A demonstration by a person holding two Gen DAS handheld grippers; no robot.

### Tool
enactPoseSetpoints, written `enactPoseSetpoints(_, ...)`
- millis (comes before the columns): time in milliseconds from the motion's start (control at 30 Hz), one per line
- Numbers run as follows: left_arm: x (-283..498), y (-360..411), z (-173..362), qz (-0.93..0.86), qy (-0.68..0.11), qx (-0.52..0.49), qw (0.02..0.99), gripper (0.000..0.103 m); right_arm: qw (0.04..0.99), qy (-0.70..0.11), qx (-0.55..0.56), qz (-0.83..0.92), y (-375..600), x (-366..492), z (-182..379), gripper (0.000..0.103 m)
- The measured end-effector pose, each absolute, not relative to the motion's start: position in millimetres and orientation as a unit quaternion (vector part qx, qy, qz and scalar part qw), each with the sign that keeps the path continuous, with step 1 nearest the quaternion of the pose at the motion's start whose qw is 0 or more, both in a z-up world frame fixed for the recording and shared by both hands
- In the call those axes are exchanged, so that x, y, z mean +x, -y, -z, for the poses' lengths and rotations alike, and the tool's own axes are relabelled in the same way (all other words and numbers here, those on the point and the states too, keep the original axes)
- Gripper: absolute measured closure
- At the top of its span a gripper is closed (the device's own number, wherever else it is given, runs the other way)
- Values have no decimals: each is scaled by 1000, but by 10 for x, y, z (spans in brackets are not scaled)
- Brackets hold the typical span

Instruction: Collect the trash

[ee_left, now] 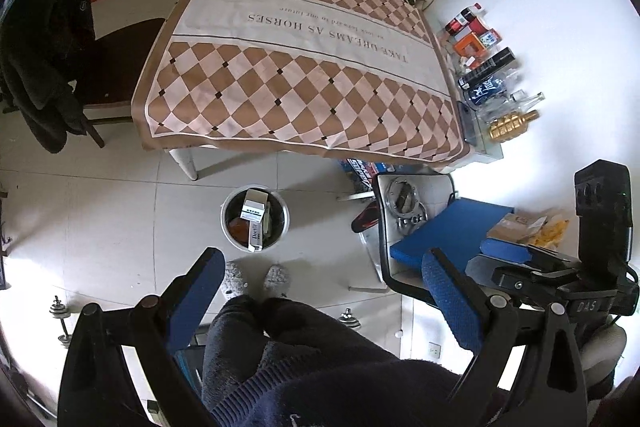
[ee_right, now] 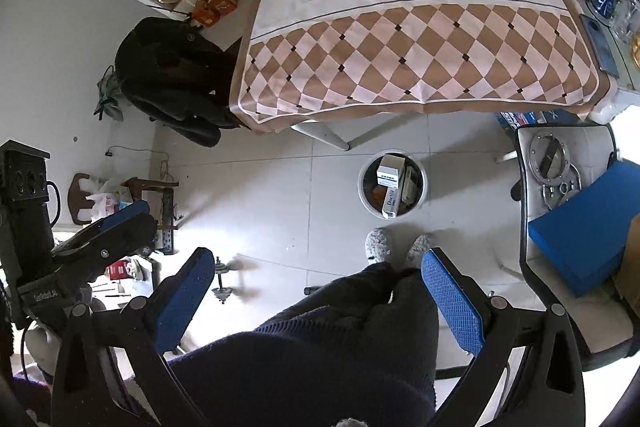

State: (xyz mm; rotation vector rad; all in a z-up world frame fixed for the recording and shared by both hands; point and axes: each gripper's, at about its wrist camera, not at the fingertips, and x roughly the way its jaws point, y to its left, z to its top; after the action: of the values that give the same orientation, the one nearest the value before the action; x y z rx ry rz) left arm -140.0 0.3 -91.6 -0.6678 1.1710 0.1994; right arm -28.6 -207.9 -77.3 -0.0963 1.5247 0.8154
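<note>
A round white trash bin stands on the tiled floor in front of the table; it also shows in the right wrist view. It holds several small boxes and an orange wrapper. My left gripper is open and empty, held high above my legs, well short of the bin. My right gripper is open and empty at a similar height. The right gripper's body shows at the right of the left wrist view.
A table with a brown checkered cloth stands beyond the bin. Bottles and boxes line its right edge. A chair with a black coat is at the left. Another chair with a blue board is at the right. Dumbbells lie on the floor.
</note>
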Motion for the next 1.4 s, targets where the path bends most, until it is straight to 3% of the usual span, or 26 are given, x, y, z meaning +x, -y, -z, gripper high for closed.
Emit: enactPoseSetpoints(1400, -1402, 85, 754, -68, -531, -305, 788, 0, 635, -674, -40, -375, 2180, -336, 637, 0)
